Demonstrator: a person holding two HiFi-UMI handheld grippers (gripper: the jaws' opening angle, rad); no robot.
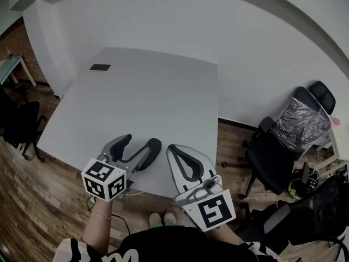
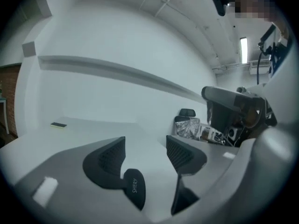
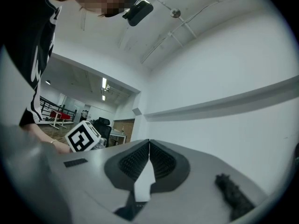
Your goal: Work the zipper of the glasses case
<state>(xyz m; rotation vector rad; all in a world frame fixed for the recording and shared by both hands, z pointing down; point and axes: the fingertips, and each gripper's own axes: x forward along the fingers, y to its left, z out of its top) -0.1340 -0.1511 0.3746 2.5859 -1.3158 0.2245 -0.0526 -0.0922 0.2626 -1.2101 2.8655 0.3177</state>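
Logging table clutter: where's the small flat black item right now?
Head view: the flat black item lies near the far left corner of the white table, well beyond the left gripper.

We hold two grey grippers with black ribbed pads, the left gripper (image 2: 145,143) and the right gripper (image 3: 149,144). Each carries a white cube (image 1: 103,180) printed with black squares. By the left gripper's jaws lies a black glasses case (image 2: 134,189) with pale lettering, on a white table (image 1: 152,97). To the right of the right gripper, a black chair (image 1: 270,157) stands on a brown wooden floor (image 1: 32,195).
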